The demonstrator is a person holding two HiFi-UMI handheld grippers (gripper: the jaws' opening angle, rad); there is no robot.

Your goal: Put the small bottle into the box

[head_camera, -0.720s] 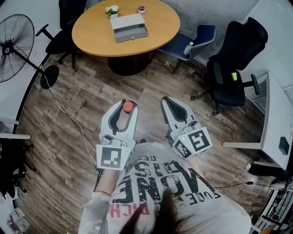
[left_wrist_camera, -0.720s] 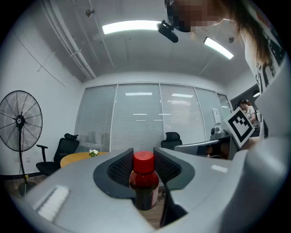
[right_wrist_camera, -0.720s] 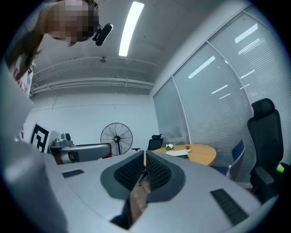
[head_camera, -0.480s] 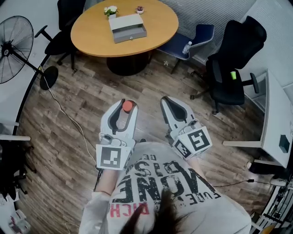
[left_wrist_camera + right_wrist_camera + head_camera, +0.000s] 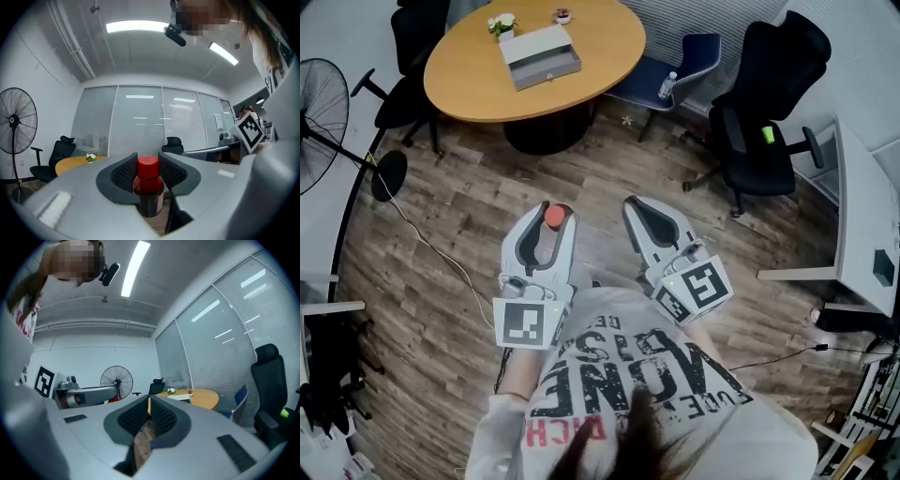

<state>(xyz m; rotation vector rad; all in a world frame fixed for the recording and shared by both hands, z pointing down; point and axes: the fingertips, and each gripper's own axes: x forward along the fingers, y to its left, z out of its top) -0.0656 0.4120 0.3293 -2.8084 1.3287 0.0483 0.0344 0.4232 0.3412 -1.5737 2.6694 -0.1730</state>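
A small dark bottle with a red cap [image 5: 149, 187] stands upright between the pads of my left gripper [image 5: 149, 174], which is shut on it; from the head view the red cap [image 5: 553, 216] shows at the tip of the left gripper [image 5: 549, 221]. My right gripper [image 5: 645, 211] is held beside it at waist height, shut with nothing in it, its tips meeting in the right gripper view [image 5: 149, 401]. The grey box [image 5: 538, 55], an open drawer-like case, sits on the round wooden table [image 5: 469, 70] far ahead.
A standing fan [image 5: 319, 103] is at the left with a cable trailing over the wood floor. A black office chair [image 5: 764, 122] and a blue chair [image 5: 675, 70] with a water bottle on it stand right of the table. A white desk [image 5: 862, 225] lines the right edge.
The table and box have shifted left and up in the head view as the person moves. Both grippers keep their hold and posture.
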